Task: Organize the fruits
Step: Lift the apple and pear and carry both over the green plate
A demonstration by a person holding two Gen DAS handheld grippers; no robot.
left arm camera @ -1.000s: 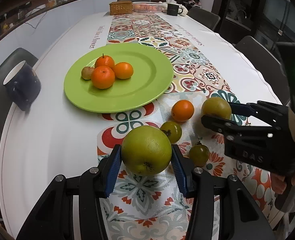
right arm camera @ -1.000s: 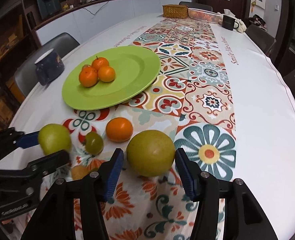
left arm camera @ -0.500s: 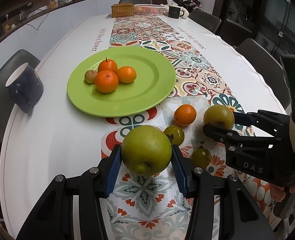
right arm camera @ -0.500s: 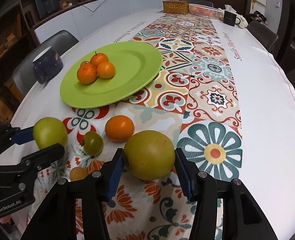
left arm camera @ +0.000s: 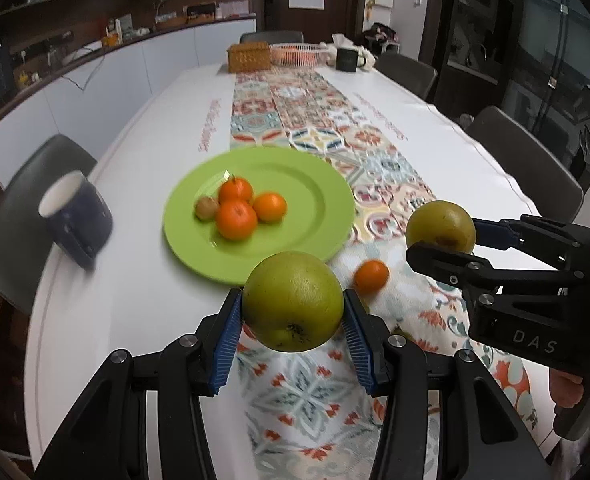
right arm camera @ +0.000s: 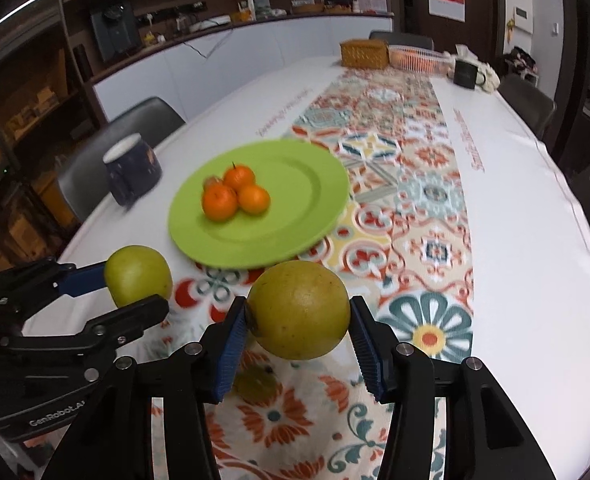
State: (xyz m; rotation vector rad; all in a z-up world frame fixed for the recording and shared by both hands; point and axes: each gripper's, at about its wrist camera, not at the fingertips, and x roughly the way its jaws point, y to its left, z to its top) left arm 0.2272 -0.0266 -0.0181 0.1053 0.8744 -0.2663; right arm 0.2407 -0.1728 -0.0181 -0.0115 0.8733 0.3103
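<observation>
Blue mug (left arm camera: 77, 216), wicker box (left arm camera: 249, 56)

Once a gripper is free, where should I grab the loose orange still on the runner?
Take the loose orange across its widest middle, coming down from above with the fingers to its left and right. It is round, sits alone on the flat runner, and is clear of the green plate, so both sides look open.

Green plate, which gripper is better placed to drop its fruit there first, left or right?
Probably left. The left gripper holds its green fruit right at the green plate's near rim; the right gripper's fruit hangs off to the plate's side.
</observation>
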